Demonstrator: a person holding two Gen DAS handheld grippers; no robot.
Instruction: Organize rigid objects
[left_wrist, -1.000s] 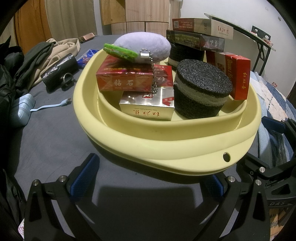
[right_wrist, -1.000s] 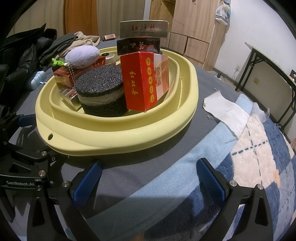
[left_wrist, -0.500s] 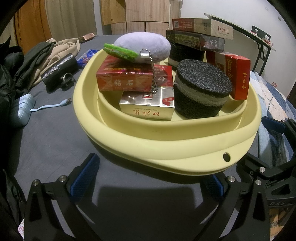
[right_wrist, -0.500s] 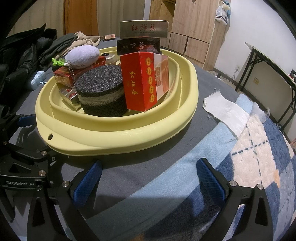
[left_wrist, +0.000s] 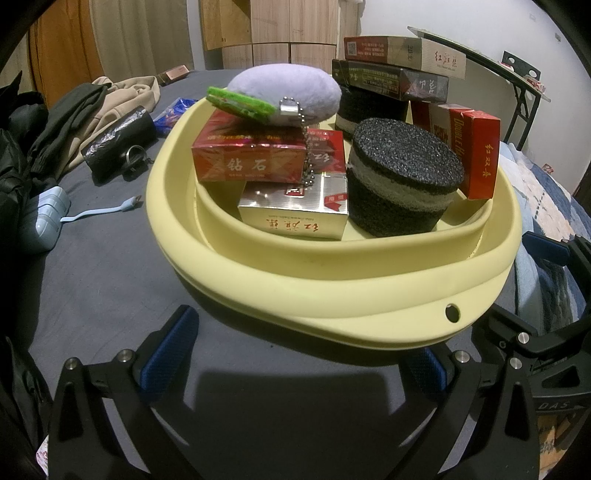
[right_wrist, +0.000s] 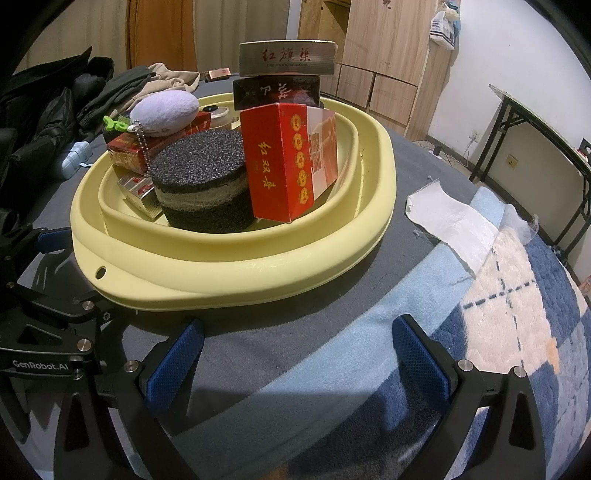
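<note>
Still nothing has shifted: left gripper (left_wrist: 295, 354) and right gripper (right_wrist: 295, 354) (both spread wide, empty) flank the yellow basin (left_wrist: 332, 280).

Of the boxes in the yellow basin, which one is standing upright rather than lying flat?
The red box with gold lantern marks, beside the black sponge. It stands on end in the yellow basin; the other boxes lie flat, stacked.
</note>
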